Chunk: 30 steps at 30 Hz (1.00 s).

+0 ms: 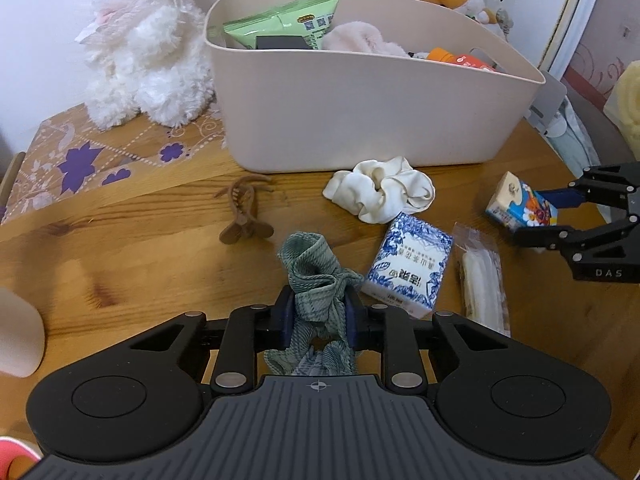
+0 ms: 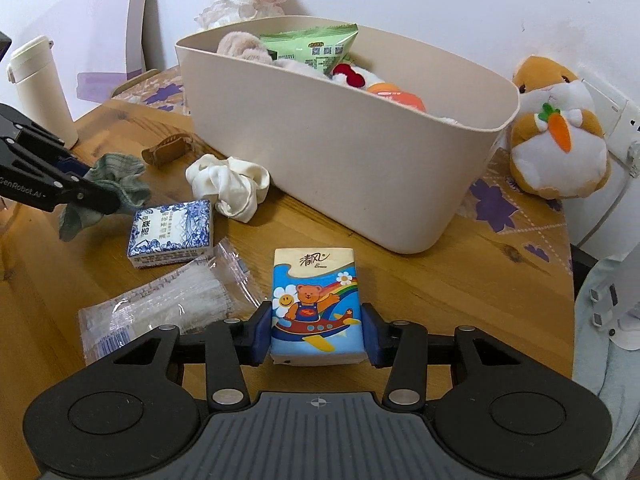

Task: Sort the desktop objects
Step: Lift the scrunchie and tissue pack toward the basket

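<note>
Bin [image 1: 360, 120] holds green packet [image 1: 288, 20], pink plush [image 1: 356, 38], orange item [image 1: 452, 58].

Black linkage grippers [image 1: 319, 314] with silver rivets, blue-padded jaws, ribbed grey housing.

The right gripper [image 2: 316, 330] clamps a cartoon tissue pack [image 2: 314, 304] above the wooden table [image 2: 460, 280]. Ahead stands a beige bin [image 2: 360, 168] of toys. At far left, the left gripper [image 2: 106, 196] pinches a green cloth [image 2: 120, 178].

Two wrist views, shared bin [image 1: 360, 120]
</note>
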Available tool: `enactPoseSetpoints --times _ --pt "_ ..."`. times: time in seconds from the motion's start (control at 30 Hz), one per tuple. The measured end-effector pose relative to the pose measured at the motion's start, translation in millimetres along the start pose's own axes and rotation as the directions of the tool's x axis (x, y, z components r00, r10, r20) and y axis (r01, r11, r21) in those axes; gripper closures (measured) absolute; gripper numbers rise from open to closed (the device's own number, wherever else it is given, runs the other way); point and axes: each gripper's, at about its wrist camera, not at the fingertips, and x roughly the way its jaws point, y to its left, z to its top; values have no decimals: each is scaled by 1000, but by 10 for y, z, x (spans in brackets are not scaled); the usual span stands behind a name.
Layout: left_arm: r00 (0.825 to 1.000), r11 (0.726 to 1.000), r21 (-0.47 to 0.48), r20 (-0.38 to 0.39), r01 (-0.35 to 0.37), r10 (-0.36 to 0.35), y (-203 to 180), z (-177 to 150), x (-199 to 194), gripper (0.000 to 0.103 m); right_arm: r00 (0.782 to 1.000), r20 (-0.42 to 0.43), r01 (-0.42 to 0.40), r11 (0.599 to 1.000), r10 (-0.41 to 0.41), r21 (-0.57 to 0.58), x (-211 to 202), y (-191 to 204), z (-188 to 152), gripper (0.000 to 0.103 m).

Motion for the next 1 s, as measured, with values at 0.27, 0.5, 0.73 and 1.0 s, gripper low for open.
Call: enactPoseSetpoints --times 0.27,0.5,0.73,1.0 --pt "998 1000 -15 55 15 -14 22 18 -250 78 999 47 -18 999 19 -33 -195 17 77 60" --pt "989 999 23 143 29 -32 -10 128 -560 78 995 104 -2 999 7 -46 -416 -61 268 60" --pt "976 998 43 214 37 -45 -25 359 -769 78 985 174 7 998 4 -62 -624 -123 490 60" --pt "957 997 68 285 43 -61 -83 666 -881 78 970 237 -26 996 47 -90 -851 -89 679 60"
